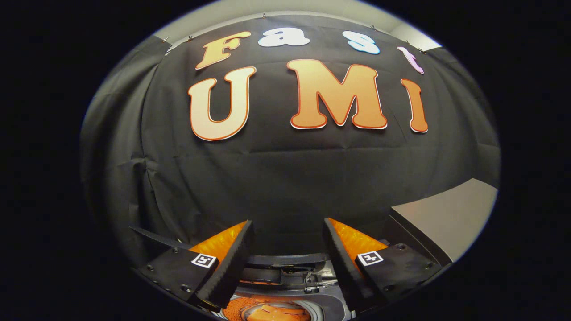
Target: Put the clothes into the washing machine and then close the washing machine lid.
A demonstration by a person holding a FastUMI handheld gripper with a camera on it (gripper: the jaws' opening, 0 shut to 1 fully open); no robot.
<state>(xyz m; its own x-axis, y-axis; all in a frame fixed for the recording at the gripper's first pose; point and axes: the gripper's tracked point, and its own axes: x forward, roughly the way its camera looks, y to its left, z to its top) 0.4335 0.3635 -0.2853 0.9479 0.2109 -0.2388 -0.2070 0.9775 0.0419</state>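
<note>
My gripper is open, its two fingers spread wide with nothing between them, facing the black cloth wall. Below and between the fingers lies the top of the washing machine, with a dark curved rim and grey housing. Lower down its round opening shows something orange inside; I cannot tell whether that is cloth or part of the tub. The fingers hide the sides of the machine.
A flat grey panel with a dark edge rises at an angle just right of the right finger. The black cloth wall hangs close behind the machine. A thin dark strip juts out beyond the left finger.
</note>
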